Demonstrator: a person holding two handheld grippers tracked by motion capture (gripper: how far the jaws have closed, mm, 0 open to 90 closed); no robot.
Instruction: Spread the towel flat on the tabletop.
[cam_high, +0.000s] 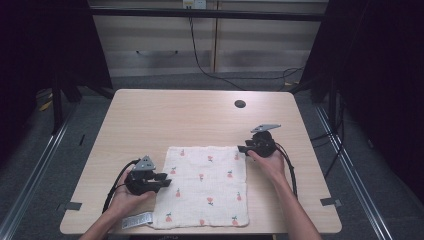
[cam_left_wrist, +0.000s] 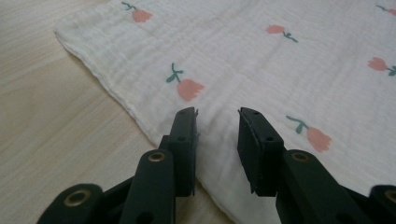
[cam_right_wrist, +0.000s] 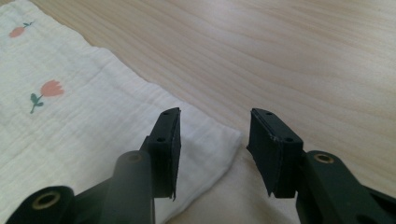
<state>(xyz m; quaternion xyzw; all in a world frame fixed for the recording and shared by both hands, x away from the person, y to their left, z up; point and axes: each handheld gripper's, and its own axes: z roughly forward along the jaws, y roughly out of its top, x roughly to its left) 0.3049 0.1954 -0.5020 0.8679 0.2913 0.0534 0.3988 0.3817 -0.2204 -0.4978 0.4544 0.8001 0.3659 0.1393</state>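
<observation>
The cloth (cam_high: 203, 186) lies flat at lower centre of the high view, and the left gripper (cam_high: 161, 176), jaws parted and empty, sits at its left edge at lower left. The right gripper (cam_high: 243, 148), also spread and holding nothing, straddles the upper right corner, so each hand has its own side. Contact there looks likely, though it's hard to confirm.
</observation>
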